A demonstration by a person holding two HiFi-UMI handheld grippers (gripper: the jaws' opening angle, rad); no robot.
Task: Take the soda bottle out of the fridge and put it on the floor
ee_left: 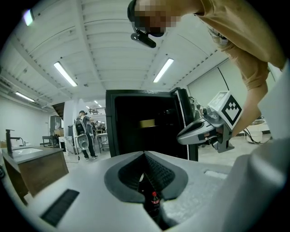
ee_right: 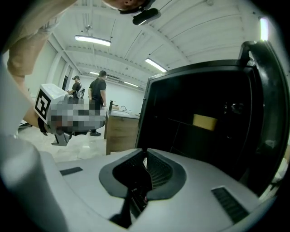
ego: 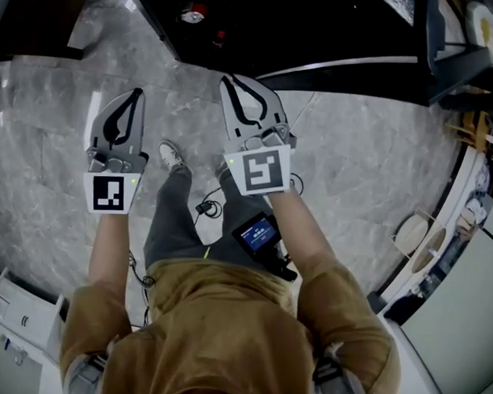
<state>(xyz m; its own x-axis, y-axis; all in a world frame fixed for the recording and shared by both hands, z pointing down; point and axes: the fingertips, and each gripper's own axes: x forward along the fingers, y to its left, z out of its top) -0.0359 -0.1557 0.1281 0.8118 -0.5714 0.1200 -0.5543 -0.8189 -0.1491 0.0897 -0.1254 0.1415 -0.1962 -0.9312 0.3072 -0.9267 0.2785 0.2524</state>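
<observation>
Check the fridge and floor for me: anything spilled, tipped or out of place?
Nothing stands out. The fridge stands open, the soda bottle shows upright past the shut left claw, and the floor shows no spill.

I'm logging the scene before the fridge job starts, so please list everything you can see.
fridge: one, black, door open, ahead of both grippers
soda bottle: one, dark with red cap, low, seen past the left jaws
patch: one, yellow, inside the fridge
floor: one, grey marble, underfoot
counter: one, wood, left of the fridge
bystanders: two, dark clothes, far behind the counter
case: at least one, white, on the floor at the person's left
shoe: one, white, between the grippers
left gripper: one, grey, shut, empty
right gripper: one, grey, shut, empty
</observation>
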